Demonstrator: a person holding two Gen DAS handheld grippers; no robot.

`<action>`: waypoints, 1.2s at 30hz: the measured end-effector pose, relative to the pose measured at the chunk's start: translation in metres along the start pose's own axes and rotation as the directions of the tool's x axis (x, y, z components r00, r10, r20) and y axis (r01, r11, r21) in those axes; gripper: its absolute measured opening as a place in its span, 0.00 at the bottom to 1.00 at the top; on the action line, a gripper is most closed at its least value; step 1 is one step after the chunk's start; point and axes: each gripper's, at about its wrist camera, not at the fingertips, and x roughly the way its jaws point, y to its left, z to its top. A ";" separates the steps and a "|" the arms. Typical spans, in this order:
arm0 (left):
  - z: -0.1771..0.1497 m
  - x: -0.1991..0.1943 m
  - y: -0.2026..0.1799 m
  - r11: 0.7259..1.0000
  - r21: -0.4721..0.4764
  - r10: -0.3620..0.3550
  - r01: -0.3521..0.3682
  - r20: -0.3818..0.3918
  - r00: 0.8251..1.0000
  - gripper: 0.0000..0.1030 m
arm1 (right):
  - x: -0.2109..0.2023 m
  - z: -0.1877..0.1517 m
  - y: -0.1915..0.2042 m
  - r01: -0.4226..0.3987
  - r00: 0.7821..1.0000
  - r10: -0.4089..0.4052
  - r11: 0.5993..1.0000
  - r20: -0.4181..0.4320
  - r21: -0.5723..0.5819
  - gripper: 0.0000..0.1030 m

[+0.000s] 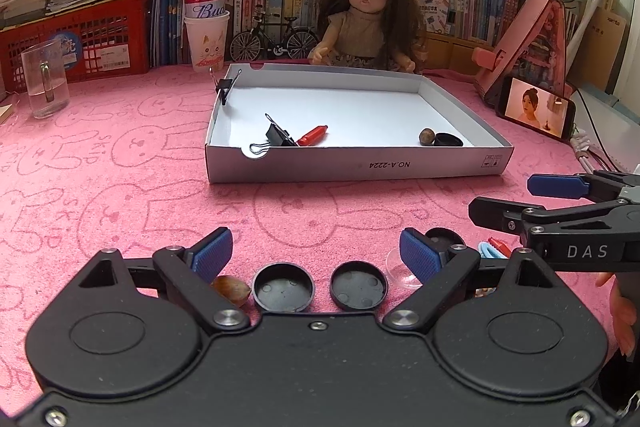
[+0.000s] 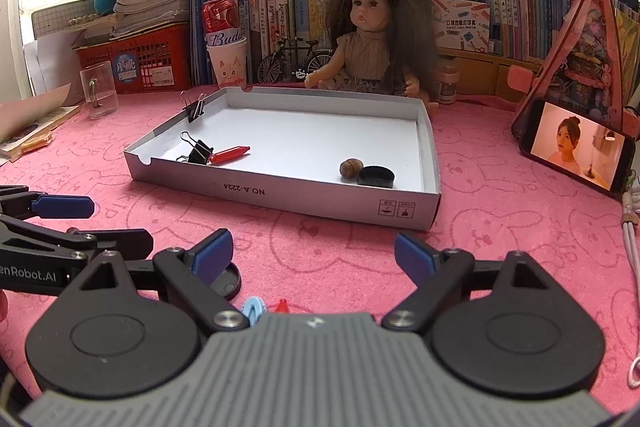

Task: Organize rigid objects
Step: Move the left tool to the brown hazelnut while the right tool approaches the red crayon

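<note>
White shallow box (image 1: 356,163) on pink counter (image 1: 120,187), holding two black binder clips, red cap (image 1: 314,135), brown nut (image 1: 426,137), black round lid (image 1: 448,139). Two black lids (image 1: 283,286) between left gripper (image 1: 316,257) jaws, untouched. Both grippers' jaws released; right gripper (image 2: 314,255) grasps nothing.

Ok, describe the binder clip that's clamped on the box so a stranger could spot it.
Find the shallow white box in front of the doll. On its far left wall a black binder clip stands upright, clamped on the rim; the other clip lies loose inside.
</note>
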 end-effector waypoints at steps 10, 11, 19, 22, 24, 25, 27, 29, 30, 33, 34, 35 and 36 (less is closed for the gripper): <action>-0.012 -0.011 0.005 1.000 -0.004 0.019 -0.019 -0.002 1.000 0.87 | -0.006 -0.016 -0.002 0.006 1.000 -0.005 0.999 -0.021 0.042 0.90; -0.013 -0.013 0.005 1.000 -0.005 0.020 -0.020 -0.001 1.000 0.87 | -0.008 -0.017 -0.003 0.008 1.000 -0.007 0.999 -0.021 0.043 0.90; -0.023 -0.029 0.012 0.998 0.014 0.055 -0.055 0.016 0.998 0.87 | -0.023 -0.032 -0.008 0.015 1.000 -0.014 0.997 -0.010 0.071 0.90; -0.027 -0.035 0.017 0.998 0.019 0.066 -0.066 0.013 0.998 0.84 | -0.029 -0.040 -0.008 -0.008 1.000 0.009 0.997 -0.012 0.074 0.86; -0.029 -0.038 0.020 0.998 0.014 0.067 -0.068 0.010 0.998 0.79 | -0.032 -0.044 -0.006 -0.009 1.000 0.009 0.998 -0.010 0.060 0.82; -0.029 -0.040 0.022 0.998 0.009 0.068 -0.068 0.007 0.998 0.74 | -0.033 -0.045 -0.005 -0.008 1.000 0.009 0.999 -0.009 0.054 0.79; -0.031 -0.042 0.025 0.999 0.005 0.052 -0.052 -0.003 0.999 0.60 | -0.037 -0.048 -0.005 -0.013 1.000 0.013 0.999 -0.007 0.048 0.74; -0.031 -0.043 0.027 1.000 0.000 0.025 -0.025 -0.028 0.999 0.42 | -0.040 -0.050 -0.004 -0.013 1.000 0.013 0.999 -0.006 0.038 0.62; -0.032 -0.043 0.028 1.000 -0.005 0.019 -0.019 -0.036 0.999 0.41 | -0.041 -0.052 -0.002 -0.012 1.000 0.012 1.000 -0.004 0.026 0.59; -0.033 -0.044 0.028 0.999 0.000 0.037 -0.037 -0.030 0.999 0.34 | -0.044 -0.054 0.001 0.003 1.000 -0.003 1.000 -0.006 -0.012 0.49; -0.033 -0.043 0.029 0.999 -0.004 0.038 -0.038 -0.030 0.999 0.34 | -0.044 -0.054 0.001 0.004 1.000 -0.004 1.000 -0.007 -0.018 0.49; -0.033 -0.043 0.029 0.999 -0.011 0.040 -0.040 -0.030 0.999 0.34 | -0.045 -0.054 0.000 0.006 1.000 -0.006 1.000 -0.008 -0.020 0.48; -0.033 -0.042 0.030 0.999 -0.014 0.045 -0.045 -0.029 0.999 0.34 | -0.045 -0.054 0.000 0.014 1.000 -0.014 1.000 -0.008 -0.021 0.48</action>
